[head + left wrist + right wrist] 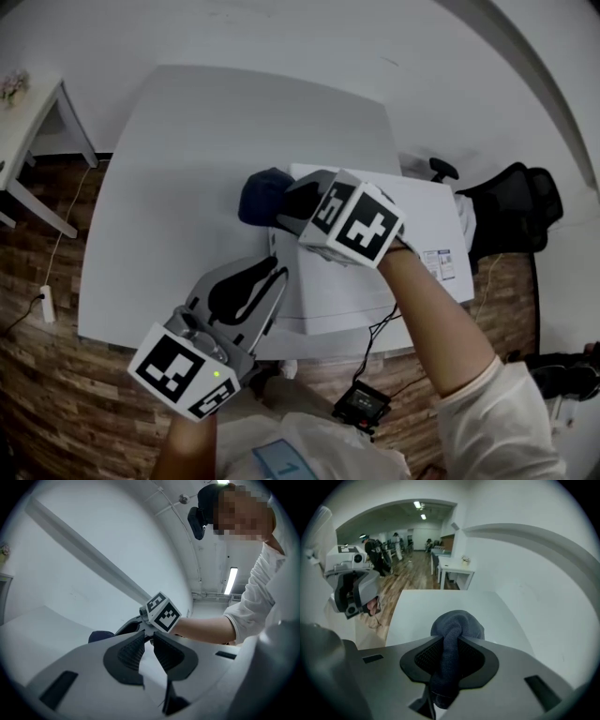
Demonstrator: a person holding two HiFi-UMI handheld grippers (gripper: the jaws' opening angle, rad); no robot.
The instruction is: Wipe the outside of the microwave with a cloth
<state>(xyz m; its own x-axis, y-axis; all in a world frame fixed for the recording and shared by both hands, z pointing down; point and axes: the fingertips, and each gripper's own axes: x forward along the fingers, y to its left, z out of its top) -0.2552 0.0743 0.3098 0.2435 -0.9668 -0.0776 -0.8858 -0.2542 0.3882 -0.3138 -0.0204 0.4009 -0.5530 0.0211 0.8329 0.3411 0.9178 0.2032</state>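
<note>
A: Which step are we at?
B: Wiping, prob. R gripper (450, 654) fingers pinch the dark cloth (457, 625). Head view puts it at the far-left corner of the microwave (431, 223), which sits on the white surface (187, 159).
A: L gripper (149, 649)?
B: Fingers nearly pressed together, nothing btwn, near the front-left.
A: Next?
B: We'd press the cloth flat & drag along a panel. Only R gripper view shows the pinch; only head view shows the whole box.
</note>
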